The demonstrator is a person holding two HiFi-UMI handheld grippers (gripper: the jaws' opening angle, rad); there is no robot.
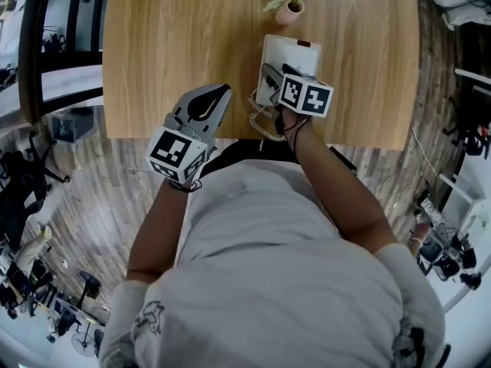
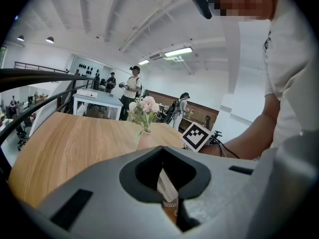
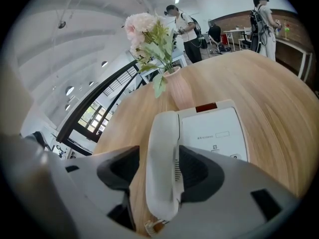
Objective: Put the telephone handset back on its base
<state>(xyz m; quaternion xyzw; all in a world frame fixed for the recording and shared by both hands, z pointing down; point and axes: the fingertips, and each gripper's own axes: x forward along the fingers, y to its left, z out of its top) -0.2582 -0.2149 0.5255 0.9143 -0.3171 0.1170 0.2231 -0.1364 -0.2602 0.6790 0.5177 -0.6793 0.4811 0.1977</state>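
Observation:
The white telephone handset lies along the left side of the white base, on the wooden table. My right gripper straddles the handset's near end. Its jaws stand wide: the right one is close against the handset, while a gap shows at the left one. In the head view the right gripper covers the handset over the base. The coiled cord hangs off the table's near edge. My left gripper hovers to the left of the phone, shut and empty.
A pink vase of flowers stands just behind the base, near the table's far edge. Bare wood spreads left of the phone. Through the left gripper's jaws the vase shows. People stand far back in the room.

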